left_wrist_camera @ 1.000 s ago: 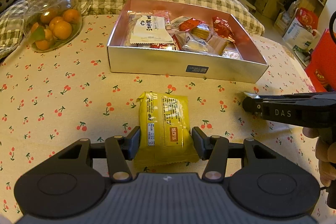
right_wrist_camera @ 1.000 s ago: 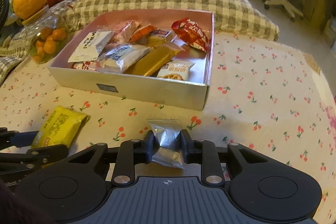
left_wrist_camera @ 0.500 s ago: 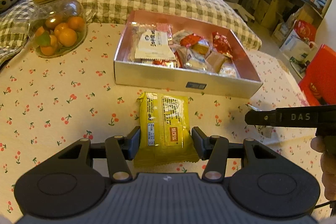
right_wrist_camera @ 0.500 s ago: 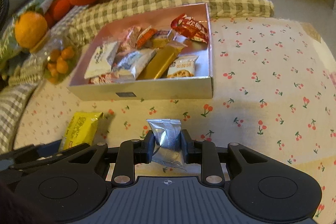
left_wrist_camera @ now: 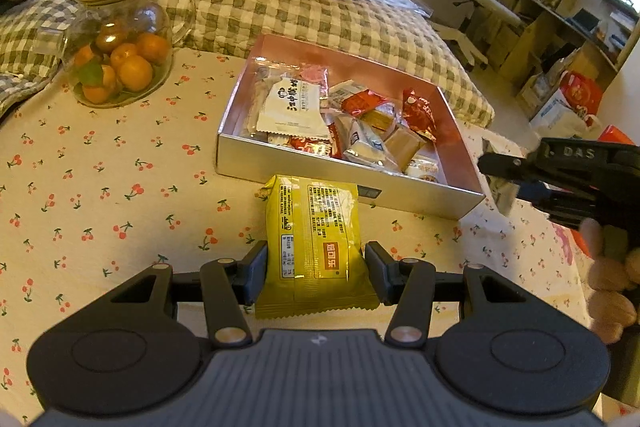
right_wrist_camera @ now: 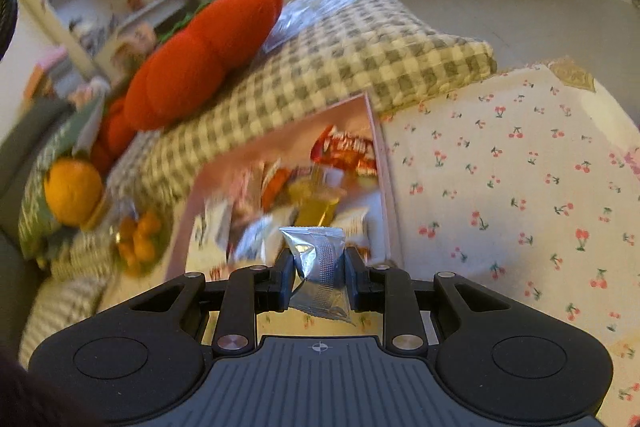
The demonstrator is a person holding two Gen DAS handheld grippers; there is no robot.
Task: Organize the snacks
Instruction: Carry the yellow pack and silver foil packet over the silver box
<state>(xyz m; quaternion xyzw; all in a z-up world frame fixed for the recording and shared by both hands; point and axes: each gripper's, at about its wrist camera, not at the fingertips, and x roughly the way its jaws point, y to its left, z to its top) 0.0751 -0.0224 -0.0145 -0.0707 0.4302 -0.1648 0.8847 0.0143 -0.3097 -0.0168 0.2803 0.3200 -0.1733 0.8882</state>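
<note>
Ahead of both pairs of jaws, on the cherry-print cloth [left_wrist_camera: 100,187], sits the silver box [left_wrist_camera: 344,175] with wrapped snacks piled inside. Beyond the left jaws and off to their left stands a glass jar [left_wrist_camera: 120,63] of small oranges. The left gripper [left_wrist_camera: 316,269] clamps a yellow packet [left_wrist_camera: 316,243], its far end reaching toward the box's near wall. The right gripper [right_wrist_camera: 318,273] pinches a small silver packet [right_wrist_camera: 318,263], held above the box's near edge.
</note>
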